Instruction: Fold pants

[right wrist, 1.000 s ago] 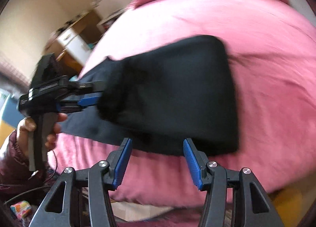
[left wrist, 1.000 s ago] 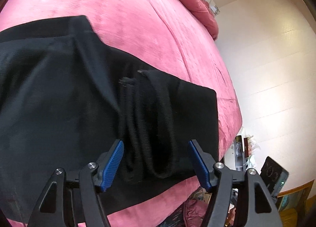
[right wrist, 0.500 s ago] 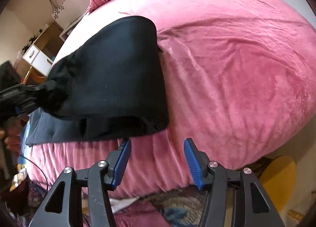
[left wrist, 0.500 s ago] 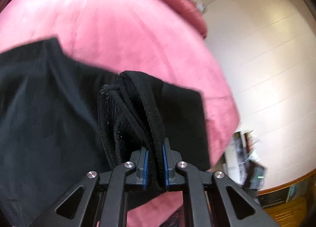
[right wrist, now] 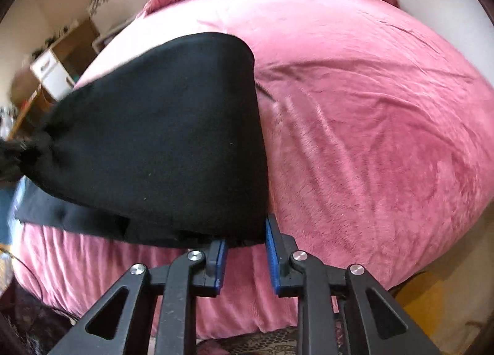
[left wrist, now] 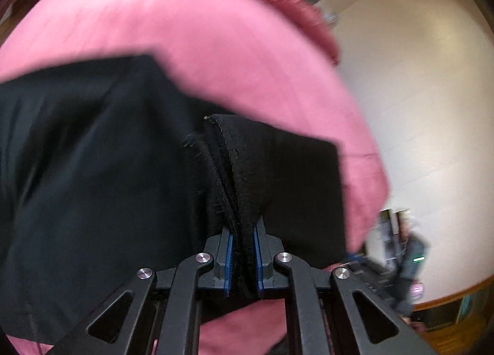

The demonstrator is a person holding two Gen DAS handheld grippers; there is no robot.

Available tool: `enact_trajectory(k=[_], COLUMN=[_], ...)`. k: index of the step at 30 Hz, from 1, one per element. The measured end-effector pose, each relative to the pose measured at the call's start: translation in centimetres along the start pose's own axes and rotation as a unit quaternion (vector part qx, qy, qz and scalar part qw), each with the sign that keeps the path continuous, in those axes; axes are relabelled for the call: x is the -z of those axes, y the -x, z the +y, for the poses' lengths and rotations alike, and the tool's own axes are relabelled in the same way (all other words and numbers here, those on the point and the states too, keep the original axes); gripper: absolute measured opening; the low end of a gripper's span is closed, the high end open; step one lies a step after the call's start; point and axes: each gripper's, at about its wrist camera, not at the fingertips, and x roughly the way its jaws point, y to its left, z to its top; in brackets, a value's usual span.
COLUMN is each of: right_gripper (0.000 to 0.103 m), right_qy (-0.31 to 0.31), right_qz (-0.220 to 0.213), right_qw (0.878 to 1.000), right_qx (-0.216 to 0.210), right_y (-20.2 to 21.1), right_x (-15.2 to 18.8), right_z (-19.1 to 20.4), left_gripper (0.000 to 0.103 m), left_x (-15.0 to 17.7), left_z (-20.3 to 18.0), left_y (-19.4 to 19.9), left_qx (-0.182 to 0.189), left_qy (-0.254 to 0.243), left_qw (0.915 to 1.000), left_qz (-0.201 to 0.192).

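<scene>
In the left wrist view, the left gripper (left wrist: 242,257) is pressed together on a thick bunch of black cloth, the gathered edge of the pants (left wrist: 102,169). The layers stand up between the blue pads (left wrist: 229,259) and the rest of the cloth spreads over the pink bed cover (left wrist: 216,40). This view is blurred, so the finer seams are hard to read.

In the right wrist view, the right gripper (right wrist: 245,257) has its jaws partly apart, around the near corner of the pants (right wrist: 173,145); it seems not to be clamped. The folded top layer lies on the pink bed cover (right wrist: 370,126), over a lower layer. Farther left stands a white cabinet (right wrist: 51,77)
</scene>
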Motion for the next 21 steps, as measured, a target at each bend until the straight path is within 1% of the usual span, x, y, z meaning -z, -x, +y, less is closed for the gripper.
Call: enact_trajectory(k=[2,5,6,7,8,9,10,12,15,17,19,21], right_gripper=[0.023,0.024,0.025,0.027,0.030,0.041,0.049,0.050,0.049,0.049,0.049,0.049], right_qy=[0.001,0.006,0.011,0.012,0.018,0.028,0.041,0.060,0.062,0.059,0.061,0.066], right_qz=[0.009,0.017,0.027,0.037,0.048,0.053,0.055,0.057,0.039,0.014,-0.013,-0.034], right_qw=[1.000,1.000,1.000,0.999,0.999,0.998,0.998,0.996,0.997,0.998,0.997,0.996], right_qx=[0.001,0.002,0.003,0.000,-0.010,-0.013,-0.012,-0.014,-0.024,-0.029,-0.040,-0.046], right_y=[-0.5,-0.9,-0.9,-0.9,-0.7,-0.3,0.0,1.3,3.4,4.6,4.9,4.6], right_x=[0.0,-0.2,-0.3,-0.3,-0.2,-0.1,0.0,0.3,-0.7,-2.0,-4.2,-6.3], right_z=[0.0,0.0,0.0,-0.1,-0.3,-0.3,-0.3,-0.6,-1.3,-1.1,-0.4,1.0], left_gripper=[0.011,0.011,0.011,0.015,0.018,0.021,0.026,0.026,0.026,0.026,0.026,0.026], left_x=[0.8,1.1,1.2,1.1,1.0,0.9,0.8,0.7,0.6,0.2,-0.4,-1.8], left_z=[1.1,0.7,0.7,0.7,0.7,0.6,0.8,0.8,0.4,-0.3,-1.1,-2.3], left_y=[-1.4,-1.5,-1.2,-1.3,-1.1,-0.8,-0.4,0.8,3.0,3.7,3.9,4.4], left_qx=[-0.010,-0.010,-0.010,-0.013,-0.015,-0.018,-0.021,-0.030,-0.030,-0.028,-0.029,-0.025], left_qy=[0.010,0.007,0.005,0.006,0.007,0.005,0.001,-0.011,-0.032,-0.048,-0.064,-0.079], left_qw=[0.9998,0.9999,0.9999,0.9999,0.9998,0.9998,0.9998,0.9994,0.9970,0.9948,0.9925,0.9908], left_qz=[0.012,0.005,0.004,0.006,0.008,0.004,-0.002,-0.016,-0.064,-0.086,-0.100,-0.107])
